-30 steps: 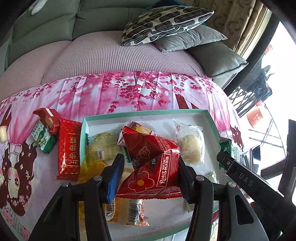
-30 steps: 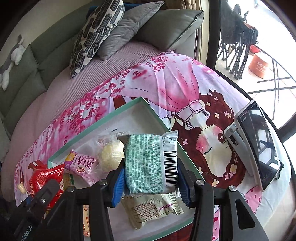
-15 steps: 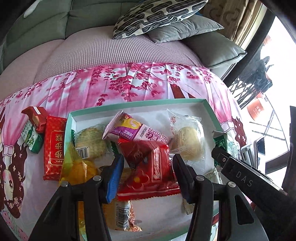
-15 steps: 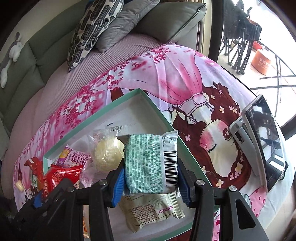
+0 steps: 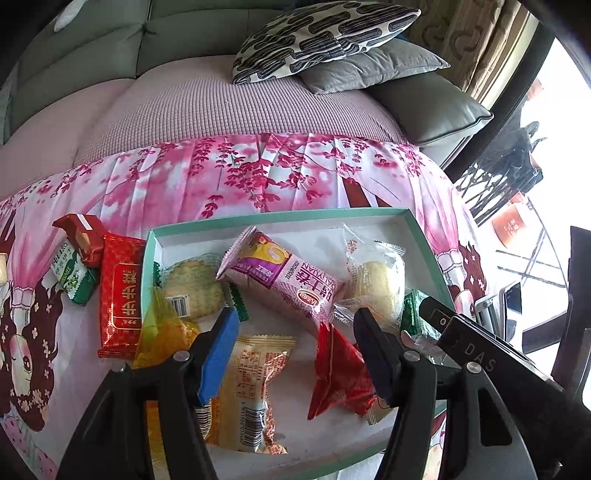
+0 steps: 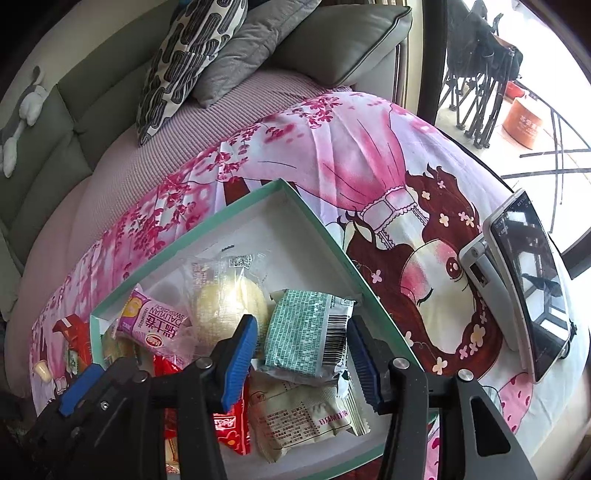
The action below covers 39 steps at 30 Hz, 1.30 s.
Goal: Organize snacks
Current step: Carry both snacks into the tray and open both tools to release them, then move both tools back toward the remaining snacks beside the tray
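A teal-rimmed white box [image 5: 280, 216] on a pink printed cloth holds several snack packets. My left gripper [image 5: 295, 314] hangs over the box's near half, its jaws opening with nothing pressed between them. The red packet [image 5: 340, 373] lies on the box floor beside the right finger. Beyond it lie a purple roll packet [image 5: 284, 280] and a bun in clear wrap [image 5: 376, 284]. My right gripper [image 6: 301, 320] is shut on a green packet [image 6: 306, 332]. That packet sits tilted between the pads, above a beige packet [image 6: 306, 417] in the box's near right corner.
Outside the box on the left lie a flat red packet [image 5: 120, 295], a green-white packet [image 5: 72, 280] and a small red one [image 5: 79, 232]. A phone on a stand [image 6: 528, 280] is at the right. A sofa with pillows [image 5: 325, 29] lies behind the cloth.
The left jaws have widened and let go of the red packet, which now lies in the box by the right finger. The green packet has tipped sideways in the right jaws.
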{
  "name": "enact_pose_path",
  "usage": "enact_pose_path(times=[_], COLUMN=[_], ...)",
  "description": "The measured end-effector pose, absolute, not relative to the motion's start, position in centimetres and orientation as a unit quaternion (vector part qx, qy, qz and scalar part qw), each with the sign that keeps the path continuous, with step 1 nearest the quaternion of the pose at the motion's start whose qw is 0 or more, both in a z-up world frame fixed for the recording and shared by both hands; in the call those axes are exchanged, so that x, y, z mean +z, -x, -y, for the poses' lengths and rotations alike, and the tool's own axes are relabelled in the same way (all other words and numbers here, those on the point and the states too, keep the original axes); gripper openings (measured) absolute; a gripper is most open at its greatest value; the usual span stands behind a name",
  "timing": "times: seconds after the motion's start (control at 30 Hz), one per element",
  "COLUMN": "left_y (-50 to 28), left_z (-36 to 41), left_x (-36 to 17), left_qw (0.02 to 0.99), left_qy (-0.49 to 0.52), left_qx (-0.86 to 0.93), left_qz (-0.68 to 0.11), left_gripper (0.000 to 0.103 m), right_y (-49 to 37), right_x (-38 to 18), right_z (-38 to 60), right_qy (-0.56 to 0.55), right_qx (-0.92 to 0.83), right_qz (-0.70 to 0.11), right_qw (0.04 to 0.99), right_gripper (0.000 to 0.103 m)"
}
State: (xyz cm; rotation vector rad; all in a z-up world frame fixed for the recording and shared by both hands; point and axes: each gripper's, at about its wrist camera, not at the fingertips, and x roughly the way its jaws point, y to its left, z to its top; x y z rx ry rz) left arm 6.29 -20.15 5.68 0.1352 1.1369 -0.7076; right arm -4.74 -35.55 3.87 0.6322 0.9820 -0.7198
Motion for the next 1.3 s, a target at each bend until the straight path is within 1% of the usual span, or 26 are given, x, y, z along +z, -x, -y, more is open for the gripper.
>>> enact_pose_path(times=[0.07, 0.13, 0.23, 0.37, 0.5, 0.63, 0.7, 0.77, 0.83, 0.97, 1.13, 1.2, 1.23, 1.3], left_y=[-6.5, -6.8, -7.5, -8.3, -8.7, -9.7, -9.9, -10.1, -10.3, -10.5, -10.8, -10.9, -10.9, -10.9], left_z=[19.8, 19.4, 18.6, 17.7, 17.2, 15.8, 15.3, 14.9, 14.5, 13.8, 12.5, 12.2, 12.0, 11.5], left_x=[6.0, 6.3, 6.3, 6.1, 6.0, 5.2, 5.0, 4.9, 4.8, 4.6, 4.1, 4.0, 4.0, 4.0], left_qw=[0.787, 0.794, 0.807, 0.815, 0.829, 0.828, 0.827, 0.829, 0.827, 0.824, 0.816, 0.814, 0.814, 0.816], left_qy=[-0.062, -0.062, -0.06, -0.056, -0.069, -0.045, -0.044, -0.047, -0.043, -0.04, -0.016, -0.013, -0.011, -0.006], left_qx=[-0.319, -0.303, -0.27, -0.242, -0.21, -0.175, -0.165, -0.155, -0.151, -0.143, -0.134, -0.132, -0.13, -0.125], left_qz=[-0.524, -0.523, -0.522, -0.523, -0.513, -0.531, -0.535, -0.536, -0.54, -0.546, -0.562, -0.566, -0.566, -0.565], left_gripper=[0.066, 0.068, 0.088, 0.088, 0.089, 0.089, 0.089, 0.089, 0.089, 0.089, 0.089, 0.093, 0.098, 0.099], right_y=[4.7, 4.6, 4.3, 3.9, 3.4, 2.9, 2.6, 2.5, 2.3, 2.0, 1.8, 1.6, 1.6, 1.5], right_x=[4.0, 4.1, 4.0, 4.0, 4.4, 4.5, 4.4, 4.3, 4.1, 4.2, 4.2, 4.2, 4.3, 4.5], right_z=[35.4, 35.3, 35.2, 34.8, 34.1, 33.5, 33.3, 33.2, 33.1, 32.6, 32.1, 31.9, 31.8, 31.5], right_qy=[-0.291, -0.29, -0.287, -0.281, -0.271, -0.265, -0.263, -0.262, -0.256, -0.251, -0.247, -0.243, -0.242, -0.239], right_qx=[-0.329, -0.325, -0.319, -0.312, -0.301, -0.289, -0.287, -0.286, -0.286, -0.28, -0.27, -0.269, -0.267, -0.263], right_qz=[-0.453, -0.453, -0.455, -0.459, -0.454, -0.453, -0.453, -0.454, -0.457, -0.457, -0.46, -0.462, -0.462, -0.46], right_qw=[0.776, 0.778, 0.78, 0.783, 0.793, 0.8, 0.802, 0.802, 0.802, 0.806, 0.809, 0.809, 0.81, 0.814], right_gripper=[0.056, 0.063, 0.067, 0.074, 0.078, 0.087, 0.089, 0.095, 0.099, 0.103, 0.103, 0.103, 0.103, 0.103])
